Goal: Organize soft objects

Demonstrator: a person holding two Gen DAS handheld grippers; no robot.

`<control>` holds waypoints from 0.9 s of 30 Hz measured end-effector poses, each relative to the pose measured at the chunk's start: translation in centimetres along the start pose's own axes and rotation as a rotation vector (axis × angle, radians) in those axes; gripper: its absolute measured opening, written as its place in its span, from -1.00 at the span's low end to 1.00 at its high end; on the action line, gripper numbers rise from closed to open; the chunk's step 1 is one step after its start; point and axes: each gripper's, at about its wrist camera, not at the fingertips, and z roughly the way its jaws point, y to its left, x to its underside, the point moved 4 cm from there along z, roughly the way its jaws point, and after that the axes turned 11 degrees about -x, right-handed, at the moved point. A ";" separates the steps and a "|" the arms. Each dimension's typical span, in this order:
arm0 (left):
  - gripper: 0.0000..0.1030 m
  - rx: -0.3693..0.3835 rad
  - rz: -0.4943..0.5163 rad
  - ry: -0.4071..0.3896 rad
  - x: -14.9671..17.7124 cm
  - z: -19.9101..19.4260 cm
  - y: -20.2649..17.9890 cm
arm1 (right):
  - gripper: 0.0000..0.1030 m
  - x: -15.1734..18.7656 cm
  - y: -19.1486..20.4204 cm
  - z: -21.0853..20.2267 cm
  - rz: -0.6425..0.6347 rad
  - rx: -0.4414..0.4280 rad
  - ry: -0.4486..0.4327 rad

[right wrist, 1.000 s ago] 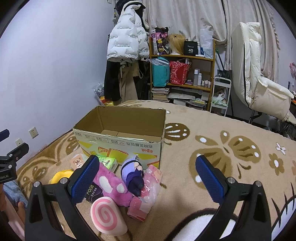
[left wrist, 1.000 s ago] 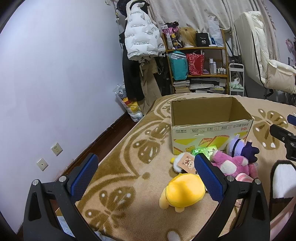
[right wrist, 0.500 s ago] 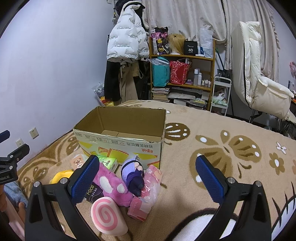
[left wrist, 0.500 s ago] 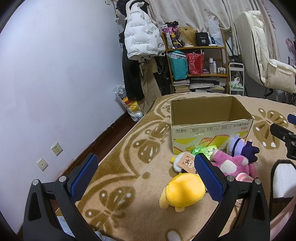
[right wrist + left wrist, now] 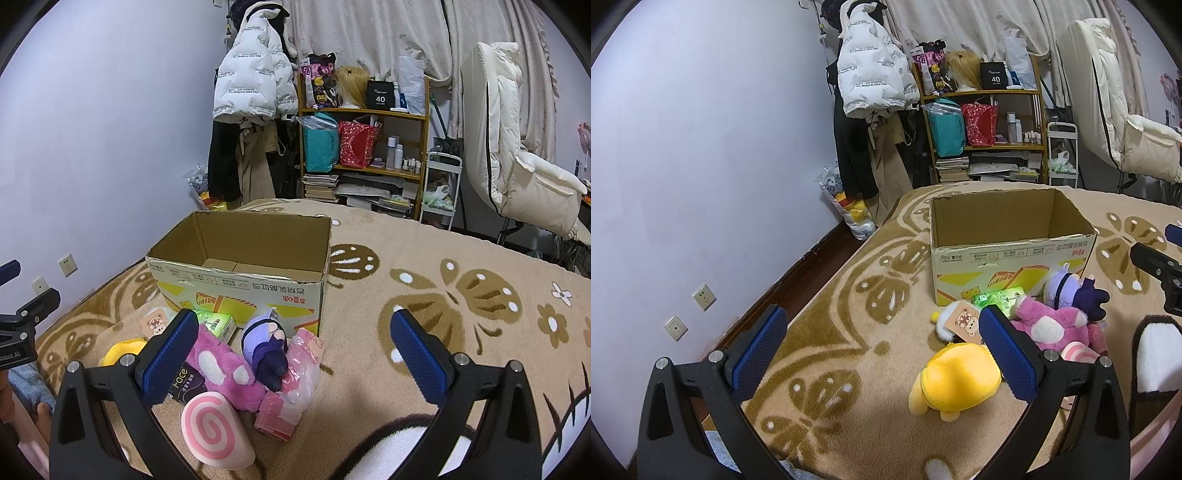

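Left hand-held gripper (image 5: 882, 347): blue-padded fingers spread wide, nothing between them, hovering over the patterned carpet (image 5: 849, 295). Yellow plush (image 5: 955, 376) lies on the carpet just below and inside its right finger. Beyond that finger, a small white plush with a bear tag (image 5: 955, 323), then a green packet (image 5: 999, 297) against the cardboard box (image 5: 1008, 254).

Right hand-held gripper (image 5: 291, 350): fingers likewise apart, holding nothing. The soft pile sits near its left finger: pink plush (image 5: 221, 365), purple-haired doll (image 5: 264, 343) resting against it, pink plastic bag (image 5: 299, 373) touching the doll, pink swirl cushion (image 5: 216, 430) nearest the camera. A dark packet (image 5: 186, 384) is partly hidden behind the left finger.

Box stands open-topped ahead of both grippers; no plush visible inside. All toys lie on the carpet at the box's front face.
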 end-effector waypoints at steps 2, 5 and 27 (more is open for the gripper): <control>0.99 0.005 -0.001 -0.003 0.0 0.0 0.0 | 1.00 0.0 0.0 0.0 0.000 0.000 0.000; 0.99 0.010 0.005 -0.003 0.1 0.0 -0.2 | 1.00 0.0 0.0 0.0 0.001 0.000 0.000; 0.99 -0.011 0.087 0.082 0.3 1.5 -1.5 | 1.00 1.0 -0.1 1.4 0.032 -0.007 0.033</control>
